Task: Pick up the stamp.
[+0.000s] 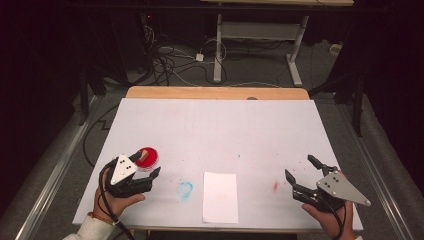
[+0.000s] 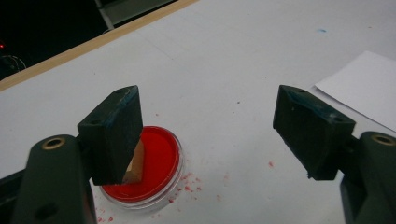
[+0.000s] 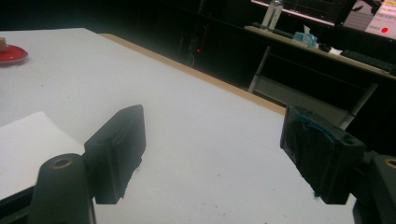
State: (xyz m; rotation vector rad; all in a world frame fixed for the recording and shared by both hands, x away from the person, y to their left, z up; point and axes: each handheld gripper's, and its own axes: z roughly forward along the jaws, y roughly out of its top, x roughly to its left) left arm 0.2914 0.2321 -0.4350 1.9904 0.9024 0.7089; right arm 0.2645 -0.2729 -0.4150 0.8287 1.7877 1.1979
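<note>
A shallow clear dish of red paint (image 1: 149, 159) sits at the table's front left, with a small wooden block (image 1: 143, 156) standing in it. My left gripper (image 1: 146, 165) hovers open just at the dish's near side, nothing between its jaws. In the left gripper view the dish (image 2: 159, 161) lies low on the left, and the block (image 2: 136, 163) is partly hidden behind the left jaw. My right gripper (image 1: 299, 166) is open and holds nothing at the front right. A white paper sheet (image 1: 220, 196) lies between the two grippers near the front edge.
A blue smear (image 1: 184, 189) marks the white table cover (image 1: 215, 125) left of the paper, and a red smear (image 1: 275, 186) right of it. Red specks (image 2: 187, 184) surround the dish. Beyond the wooden far edge (image 1: 215, 92) are cables and a desk frame.
</note>
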